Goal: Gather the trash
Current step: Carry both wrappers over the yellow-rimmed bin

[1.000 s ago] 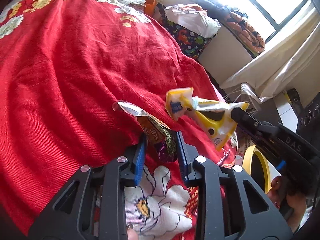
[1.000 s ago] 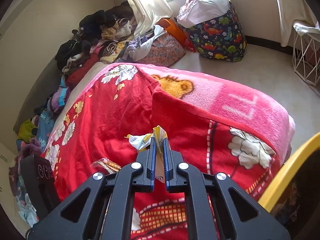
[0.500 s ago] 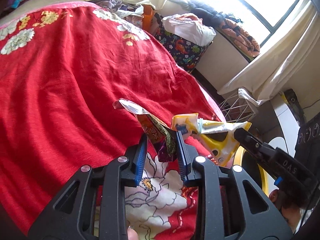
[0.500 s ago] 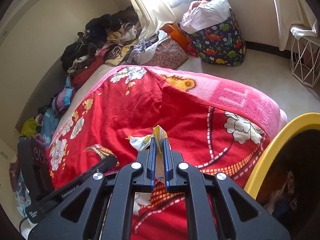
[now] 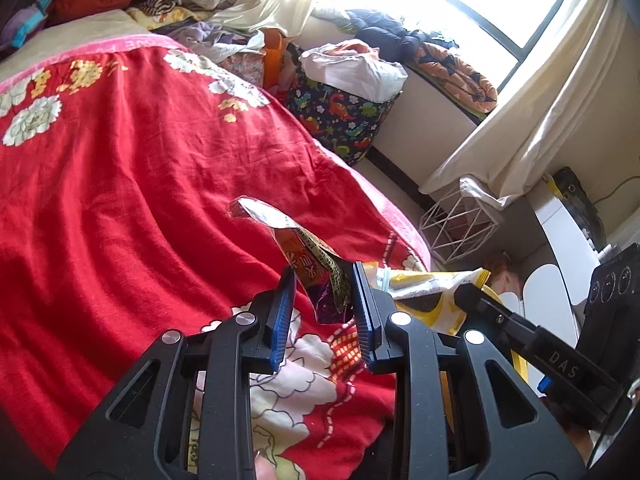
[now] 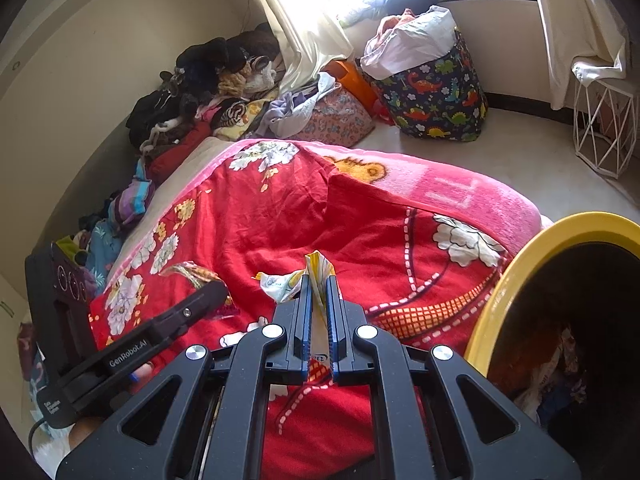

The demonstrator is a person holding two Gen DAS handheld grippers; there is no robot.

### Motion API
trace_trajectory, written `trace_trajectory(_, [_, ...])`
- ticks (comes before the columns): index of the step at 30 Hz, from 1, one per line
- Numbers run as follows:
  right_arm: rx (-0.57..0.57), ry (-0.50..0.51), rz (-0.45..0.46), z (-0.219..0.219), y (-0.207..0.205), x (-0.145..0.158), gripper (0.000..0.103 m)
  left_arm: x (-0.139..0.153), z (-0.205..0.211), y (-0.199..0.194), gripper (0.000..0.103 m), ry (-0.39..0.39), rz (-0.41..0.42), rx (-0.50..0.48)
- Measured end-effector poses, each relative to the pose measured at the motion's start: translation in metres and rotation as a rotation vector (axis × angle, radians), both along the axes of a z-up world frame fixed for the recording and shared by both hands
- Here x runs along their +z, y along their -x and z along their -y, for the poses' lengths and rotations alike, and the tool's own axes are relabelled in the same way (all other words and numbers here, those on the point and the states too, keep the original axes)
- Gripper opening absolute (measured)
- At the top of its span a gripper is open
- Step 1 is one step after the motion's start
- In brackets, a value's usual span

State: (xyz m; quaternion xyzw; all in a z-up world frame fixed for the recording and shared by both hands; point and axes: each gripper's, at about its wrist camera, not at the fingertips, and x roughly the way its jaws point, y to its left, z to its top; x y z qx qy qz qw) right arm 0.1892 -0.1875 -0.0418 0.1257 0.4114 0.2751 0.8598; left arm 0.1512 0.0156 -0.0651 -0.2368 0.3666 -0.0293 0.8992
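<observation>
Both pieces of trash are thin crinkled film, judged near weightless, limp and slick: your left gripper (image 5: pixel 322 294) has its fingers clenched on the orange wrapper (image 5: pixel 310 264), and your right gripper (image 6: pixel 316 308) is clamped on the yellow wrapper (image 6: pixel 316 270), each held above the bed. Grip across a fold, not a loose edge, or they may slide out. Below lies a soft red blanket (image 6: pixel 340 216); the yellow bin (image 6: pixel 516 268) stands just right, with laundry piled beyond.
</observation>
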Motion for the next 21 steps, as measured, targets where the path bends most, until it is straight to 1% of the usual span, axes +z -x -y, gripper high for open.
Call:
trace_trajectory(11, [-0.040, -0.025, 0.013, 0.023, 0.020, 0.006, 0.007, 0.014, 0.016, 0.006, 0.021, -0.012, 0.038, -0.034])
trace_trajectory(21, [-0.109, -0.054, 0.039, 0.060, 0.035, 0.014, 0.007, 0.024, 0.041, 0.007, 0.021, -0.025, 0.061, -0.093])
